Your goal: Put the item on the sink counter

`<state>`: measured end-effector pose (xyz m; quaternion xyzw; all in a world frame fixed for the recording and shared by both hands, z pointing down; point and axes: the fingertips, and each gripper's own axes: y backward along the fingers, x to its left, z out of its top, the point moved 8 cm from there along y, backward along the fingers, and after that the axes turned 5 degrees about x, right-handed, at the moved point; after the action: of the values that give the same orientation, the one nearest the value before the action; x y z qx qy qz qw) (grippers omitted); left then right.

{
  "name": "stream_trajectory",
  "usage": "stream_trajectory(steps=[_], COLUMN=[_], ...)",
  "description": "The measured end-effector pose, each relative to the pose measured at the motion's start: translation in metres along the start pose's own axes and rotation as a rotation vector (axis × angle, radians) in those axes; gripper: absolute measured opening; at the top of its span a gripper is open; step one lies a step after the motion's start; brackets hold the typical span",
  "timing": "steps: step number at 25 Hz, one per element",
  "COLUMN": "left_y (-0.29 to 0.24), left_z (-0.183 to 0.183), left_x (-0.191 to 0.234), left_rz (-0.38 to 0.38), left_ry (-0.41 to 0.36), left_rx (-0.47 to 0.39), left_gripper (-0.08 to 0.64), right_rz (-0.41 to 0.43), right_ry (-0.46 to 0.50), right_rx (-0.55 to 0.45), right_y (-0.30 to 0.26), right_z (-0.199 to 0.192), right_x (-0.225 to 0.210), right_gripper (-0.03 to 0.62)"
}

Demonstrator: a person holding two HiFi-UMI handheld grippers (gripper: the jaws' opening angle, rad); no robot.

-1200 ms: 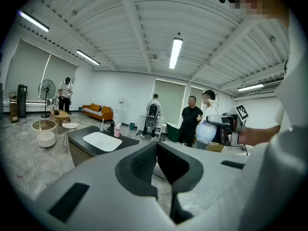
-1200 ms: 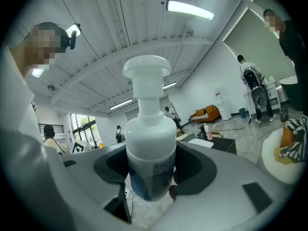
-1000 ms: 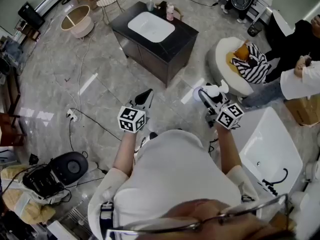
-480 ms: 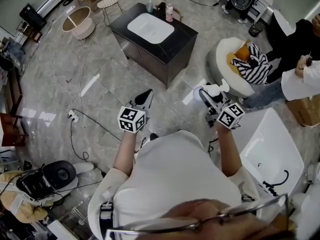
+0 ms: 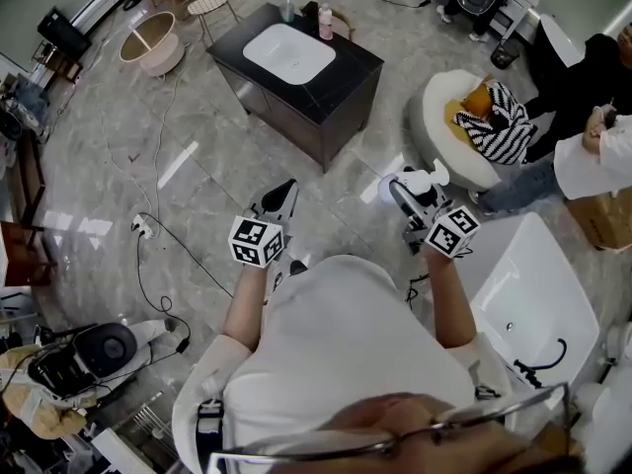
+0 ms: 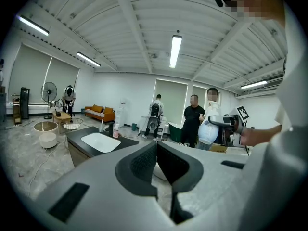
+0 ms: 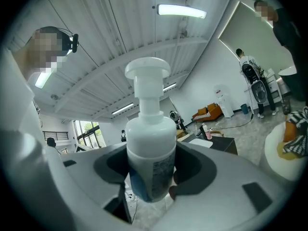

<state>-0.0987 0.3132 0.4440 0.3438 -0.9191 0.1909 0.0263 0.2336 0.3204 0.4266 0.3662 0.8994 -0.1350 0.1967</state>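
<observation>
My right gripper (image 5: 405,194) clamps one pump bottle (image 7: 149,148); left gripper (image 6: 156,153) closed, empty. Open floor (image 5: 326,200) before sink counter (image 5: 351,67); three bottles (image 5: 325,21) at its back edge

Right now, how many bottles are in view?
3. One pump bottle in the right gripper; a clear bottle and a pink bottle at the counter's back edge. The dark thing between them is unclear.
</observation>
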Motion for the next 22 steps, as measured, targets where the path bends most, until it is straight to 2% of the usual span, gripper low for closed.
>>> stream_trajectory(steps=[5, 12, 22], left_y=[-0.009, -0.013, -0.039], left_z=[-0.002, -0.014, -0.01], left_x=[-0.015, -0.029, -0.017], left_rz=[0.02, 0.051, 0.042], left_ry=[0.006, 0.021, 0.018], left_rx=[0.01, 0.024, 0.034], left_gripper=[0.005, 0.005, 0.005], right_rz=[0.019, 0.044, 0.07], right_ry=[0.012, -0.017, -0.041], right_rx=[0.02, 0.04, 0.039], right_y=[0.008, 0.011, -0.007], right_z=[0.006, -0.006, -0.008], right_x=[-0.012, -0.028, -0.047], right_gripper=[0.259, 0.259, 0.258])
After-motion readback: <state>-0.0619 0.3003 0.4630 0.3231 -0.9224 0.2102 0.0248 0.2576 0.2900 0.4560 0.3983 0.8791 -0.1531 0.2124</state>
